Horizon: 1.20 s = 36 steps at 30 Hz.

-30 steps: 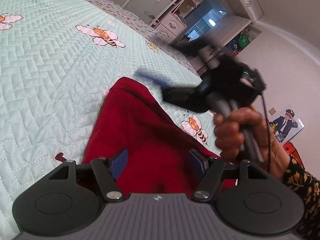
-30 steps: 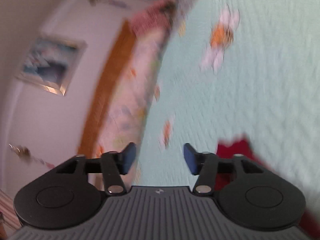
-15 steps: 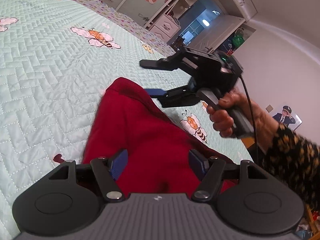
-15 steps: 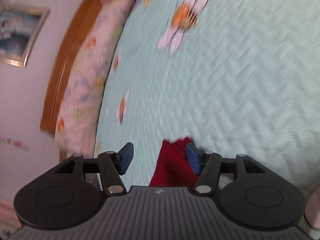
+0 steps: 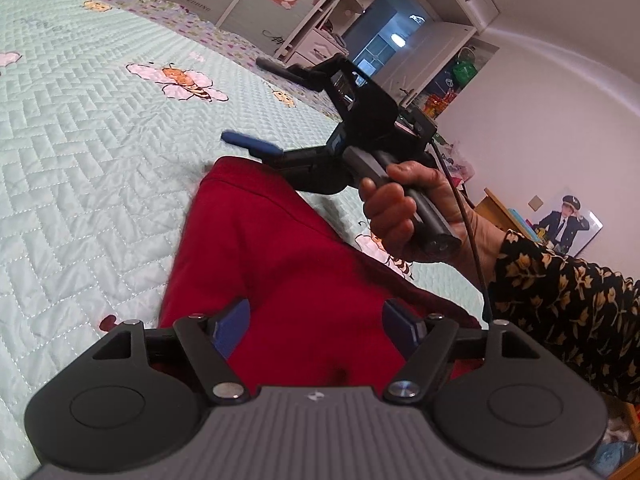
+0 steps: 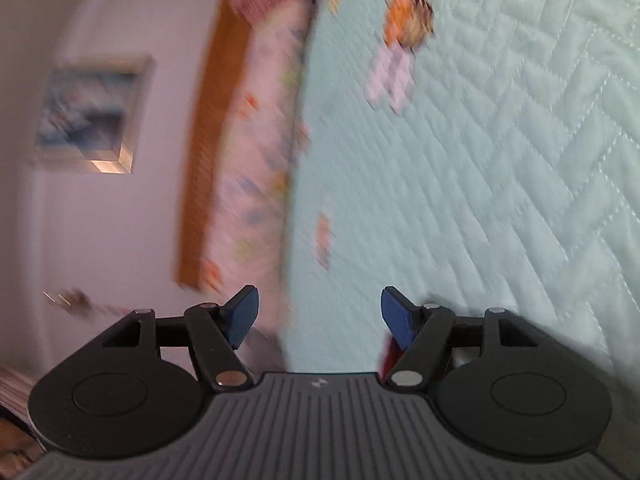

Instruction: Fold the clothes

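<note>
A red garment [image 5: 288,264] is lying on the mint quilted bedspread [image 5: 80,184], and everything else is sitting around it. The left gripper [image 5: 316,330] is hanging over the garment's near end with its blue pads spread wide, gripping nothing. The right gripper [image 5: 256,106], held in the right hand [image 5: 404,208], is crossing above the garment's far tip, fingers standing wide apart; its lower blue finger [image 5: 250,142] is hovering just past that tip. In the blurred right wrist view the right gripper [image 6: 320,314] is showing the same open gap, with only a sliver of red [image 6: 386,354] beside its right pad. Beyond the garment, the bedspread is stretching away bare apart from printed bees [image 5: 180,82], ending at a wooden headboard [image 6: 208,144] and white shelving [image 5: 360,12].
</note>
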Each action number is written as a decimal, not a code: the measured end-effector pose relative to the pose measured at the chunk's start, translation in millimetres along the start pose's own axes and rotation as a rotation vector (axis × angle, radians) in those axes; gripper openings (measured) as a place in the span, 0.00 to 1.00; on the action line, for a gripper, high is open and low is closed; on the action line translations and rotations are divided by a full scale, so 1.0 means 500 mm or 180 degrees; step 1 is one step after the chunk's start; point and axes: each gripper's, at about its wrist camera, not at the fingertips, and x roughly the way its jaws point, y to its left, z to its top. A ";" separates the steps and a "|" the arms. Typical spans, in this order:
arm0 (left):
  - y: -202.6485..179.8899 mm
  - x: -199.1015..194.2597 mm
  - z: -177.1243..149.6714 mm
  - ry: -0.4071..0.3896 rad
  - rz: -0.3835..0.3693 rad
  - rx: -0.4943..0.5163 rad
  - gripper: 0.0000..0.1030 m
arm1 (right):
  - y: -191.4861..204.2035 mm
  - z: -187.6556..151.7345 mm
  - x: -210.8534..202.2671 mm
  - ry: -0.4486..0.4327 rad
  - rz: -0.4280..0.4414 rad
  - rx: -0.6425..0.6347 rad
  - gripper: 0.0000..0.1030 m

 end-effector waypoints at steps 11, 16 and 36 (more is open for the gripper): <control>-0.001 0.002 0.000 0.0003 0.0001 0.0000 0.74 | 0.100 -0.094 0.021 0.0465 -0.0042 -0.0556 0.69; 0.000 0.004 -0.001 0.0006 0.0005 0.0032 0.74 | -0.014 -0.075 0.031 0.0185 -0.0878 -0.0284 0.00; 0.064 -0.077 0.098 -0.0283 -0.0826 -0.1289 0.75 | 0.140 -0.471 -0.196 -0.1370 -0.0523 -0.0431 0.64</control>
